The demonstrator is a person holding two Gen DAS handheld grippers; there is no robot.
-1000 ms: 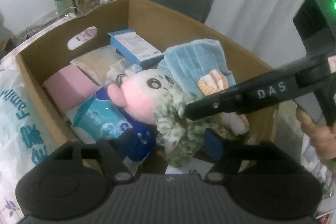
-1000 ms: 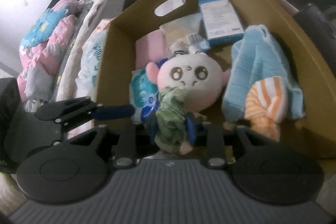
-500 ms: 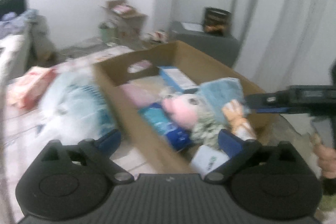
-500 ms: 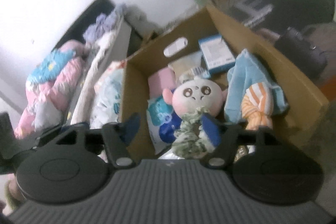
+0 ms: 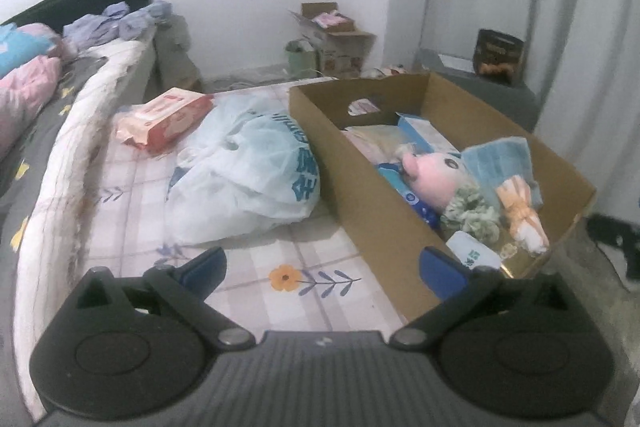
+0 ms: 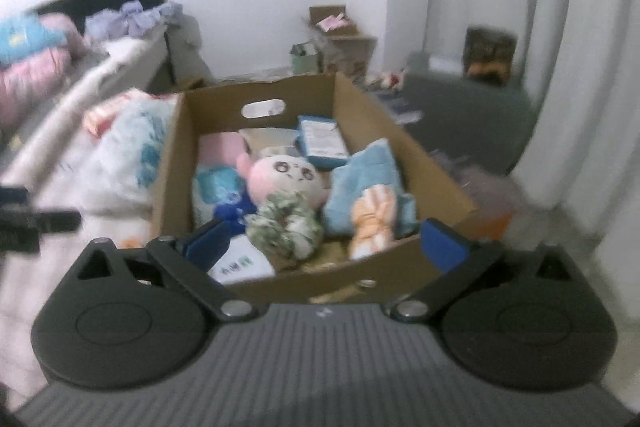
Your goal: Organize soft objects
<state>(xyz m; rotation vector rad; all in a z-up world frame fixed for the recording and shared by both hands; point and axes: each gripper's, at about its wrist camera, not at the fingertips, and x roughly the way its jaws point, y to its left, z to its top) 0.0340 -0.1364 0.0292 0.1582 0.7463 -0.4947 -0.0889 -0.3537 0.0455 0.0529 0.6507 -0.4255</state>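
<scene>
Hovering above the bed, my left gripper (image 5: 322, 263) has its blue-padded jaws spread wide with nothing between them, only the pale checked bedsheet (image 5: 280, 259) with its printed orange flower beneath. My right gripper (image 6: 324, 241) is opening, its jaws already far apart and empty, framing the near end of the brown corrugated cardboard box (image 6: 172, 163) that sits at the bed's edge. Inside that box, near its front wall, lies the green-and-white ruffled fabric scrunchie (image 6: 286, 223), a soft crinkled ring resting free of both my grippers and touching the round pink-faced plush doll (image 6: 286, 177) behind it. Just beside the scrunchie is a rolled orange-and-white striped cloth (image 6: 372, 219), leaning on a fluffy light-blue folded towel (image 6: 364, 175) against the box's right wall. A flat blue-and-white rectangular carton (image 6: 320, 143) lies toward the far end, below the oval handle cutout, and a smooth pink block (image 6: 218, 149) sits in the far left corner. A white card with green print (image 6: 240, 263) lies flat in the near left corner. Outside the box, against its left wall, slumps a crumpled translucent plastic bag with blue lettering (image 5: 248, 175), and beyond it a glossy red-and-white soft pack (image 5: 164, 117) rests on the sheet.
</scene>
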